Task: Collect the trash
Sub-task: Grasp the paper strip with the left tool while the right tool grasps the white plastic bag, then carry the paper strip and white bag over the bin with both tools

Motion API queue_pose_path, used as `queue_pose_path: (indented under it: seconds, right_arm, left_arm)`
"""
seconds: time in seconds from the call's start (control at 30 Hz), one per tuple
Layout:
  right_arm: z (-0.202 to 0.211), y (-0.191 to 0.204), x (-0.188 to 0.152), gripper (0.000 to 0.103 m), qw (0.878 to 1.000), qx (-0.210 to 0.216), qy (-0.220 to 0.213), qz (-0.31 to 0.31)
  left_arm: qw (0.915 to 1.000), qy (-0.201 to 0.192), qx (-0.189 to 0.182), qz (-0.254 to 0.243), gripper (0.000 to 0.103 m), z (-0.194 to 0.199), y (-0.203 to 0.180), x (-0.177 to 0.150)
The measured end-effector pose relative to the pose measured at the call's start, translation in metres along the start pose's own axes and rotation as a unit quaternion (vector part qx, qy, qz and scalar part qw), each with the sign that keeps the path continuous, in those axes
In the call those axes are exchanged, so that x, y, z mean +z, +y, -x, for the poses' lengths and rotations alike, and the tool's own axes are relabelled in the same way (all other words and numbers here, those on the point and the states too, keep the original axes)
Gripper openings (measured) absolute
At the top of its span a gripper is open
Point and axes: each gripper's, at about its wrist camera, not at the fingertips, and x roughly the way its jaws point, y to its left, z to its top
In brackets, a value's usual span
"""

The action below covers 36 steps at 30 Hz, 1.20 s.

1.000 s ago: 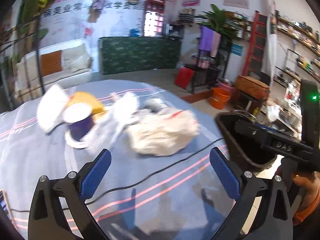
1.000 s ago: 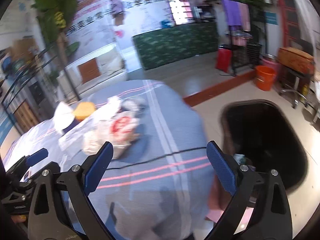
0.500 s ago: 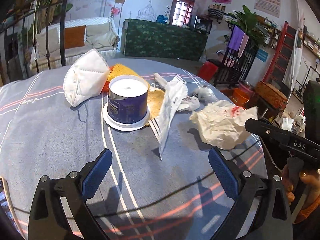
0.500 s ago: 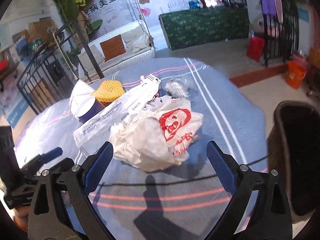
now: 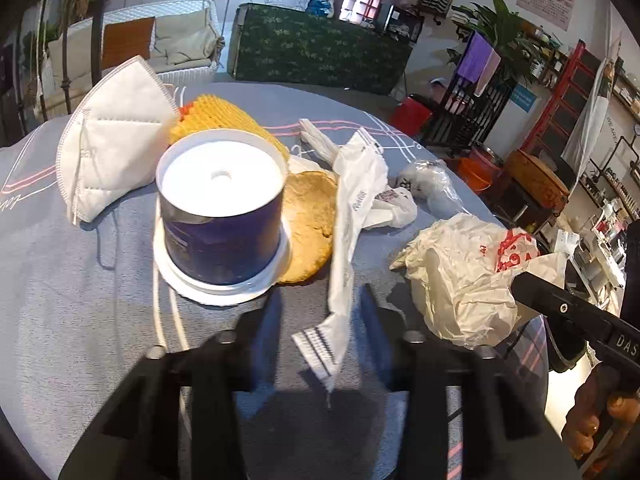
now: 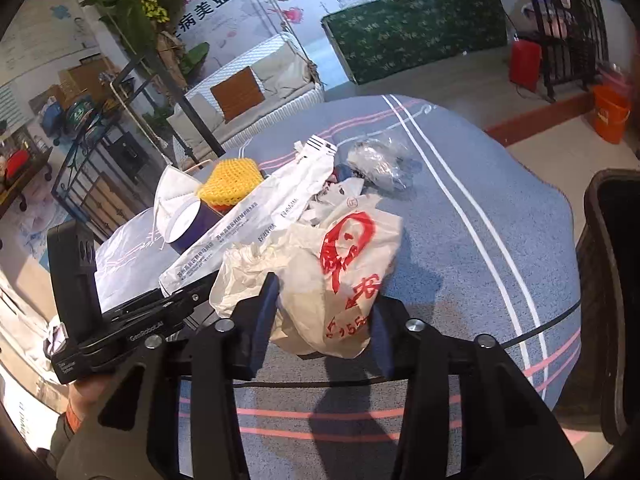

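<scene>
While both sets of tongs are lowered over a round table, the scene is laid out as follows.

Long wrapper: a white printed paper sleeve (image 5: 346, 240) is seen lying across the middle of the litter, its striped end between the blue pads of the left gripper (image 5: 320, 320), which are drawn in on either side of it; actual contact cannot be told.

Crumpled bag: a cream plastic bag (image 6: 332, 276) with red print is flanked by the narrowed fingers of the right gripper (image 6: 322, 320); whether it is pinched cannot be told.

Other litter: a purple tub (image 5: 220, 216) is stood on a white lid, with a white face mask (image 5: 116, 140), a yellow mesh sponge (image 5: 224, 120), a round flat biscuit-like piece (image 5: 310, 224) and a clear film wad (image 5: 428, 186) around it.

Surface: a grey-blue tablecloth (image 6: 460, 216) with white and pink stripes is spread over the table; a black cable (image 6: 540, 328) is laid across it.

Bin: a dark bin (image 6: 612, 300) is stood beside the table's right edge.

Room: a white wicker sofa (image 6: 256, 88), a green patterned counter (image 6: 416, 28), an orange bucket (image 6: 610, 114) and a tiled floor are seen behind.
</scene>
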Motion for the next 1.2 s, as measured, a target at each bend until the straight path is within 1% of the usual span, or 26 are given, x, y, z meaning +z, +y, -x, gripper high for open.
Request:
queue_pose_path:
  seconds: [0.03,0.07,0.1,0.13,0.2,0.33,0.57,0.7,0.8,0.9,1.03,1.2]
  right_arm:
    - [0.005,0.002,-0.002,0.037,1.0,-0.003,-0.004,0.011]
    - [0.006,0.002,-0.001,0.035,1.0,-0.003,-0.007,0.019]
    - [0.008,0.006,-0.003,0.031,1.0,-0.003,-0.012,0.028]
    - [0.01,0.009,-0.005,0.031,0.999,-0.004,-0.016,0.036]
    - [0.015,0.015,-0.008,0.03,0.999,-0.012,-0.026,0.047]
    - [0.027,0.02,-0.013,0.029,0.997,-0.016,-0.045,0.063]
    - [0.054,0.019,-0.018,0.029,0.995,-0.024,-0.069,0.073]
    - [0.073,0.007,-0.023,0.029,0.994,-0.03,-0.083,0.064]
    - [0.088,-0.001,-0.026,0.029,0.993,-0.038,-0.095,0.054]
    - [0.105,-0.013,-0.03,0.029,0.991,-0.053,-0.113,0.044]
    - [0.129,-0.032,-0.03,0.029,0.987,-0.077,-0.135,0.033]
    - [0.162,-0.071,-0.029,0.029,0.978,-0.129,-0.162,0.008]
  left_arm:
    - [1.0,-0.003,0.002,-0.005,0.024,0.003,-0.002,-0.001]
    - [0.9999,-0.005,0.004,-0.01,0.021,0.005,-0.004,-0.002]
    - [0.9998,-0.009,0.007,-0.016,0.013,0.009,-0.007,-0.003]
    - [0.9996,-0.014,0.01,-0.022,0.008,0.013,-0.01,-0.004]
    - [0.9991,-0.023,0.011,-0.035,0.005,0.021,-0.016,-0.006]
    - [0.9979,-0.047,0.013,-0.042,0.004,0.037,-0.028,-0.006]
    - [0.9957,-0.09,-0.005,-0.021,0.004,0.071,-0.038,-0.011]
    - [0.9935,-0.11,-0.017,-0.022,0.004,0.086,-0.051,-0.013]
    - [0.9914,-0.125,-0.021,-0.034,0.004,0.092,-0.067,-0.014]
    - [0.9901,-0.129,-0.039,-0.037,0.004,0.093,-0.08,-0.012]
    - [0.987,-0.139,-0.058,-0.056,0.004,0.093,-0.101,-0.013]
    - [0.9828,-0.145,-0.083,-0.079,0.004,0.09,-0.123,-0.014]
